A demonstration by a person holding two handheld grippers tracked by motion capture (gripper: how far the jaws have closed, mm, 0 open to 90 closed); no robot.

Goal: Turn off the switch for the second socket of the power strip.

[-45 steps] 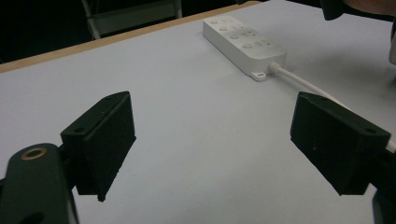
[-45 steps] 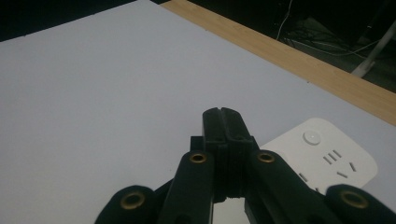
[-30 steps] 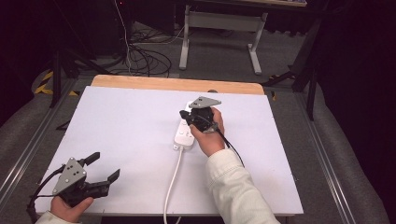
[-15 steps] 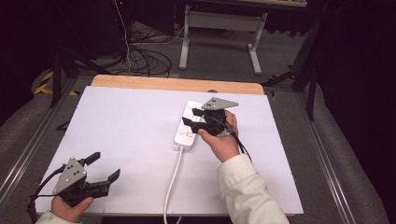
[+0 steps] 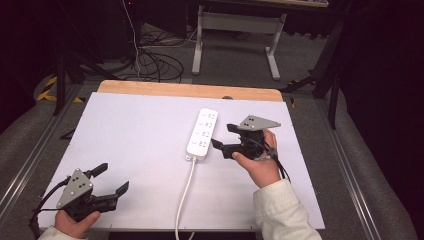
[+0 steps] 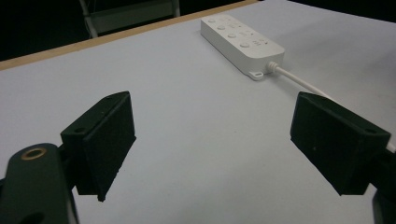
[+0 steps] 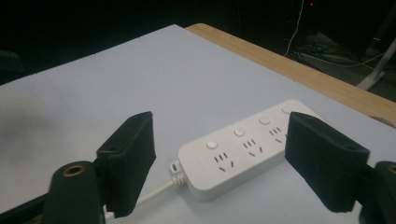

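room: dark | floor (image 5: 240,55): grey carpet | beyond table's far edge: grey metal stand (image 5: 235,22) | far-left floor: black cables (image 5: 150,60) | table (image 5: 125,130): white top, wooden far edge

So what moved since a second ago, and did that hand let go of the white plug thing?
The right gripper came off the power strip and slid to its right, jaws open, holding nothing. The power strip now lies uncovered on the table. The left gripper stayed put, open, at the near left corner.
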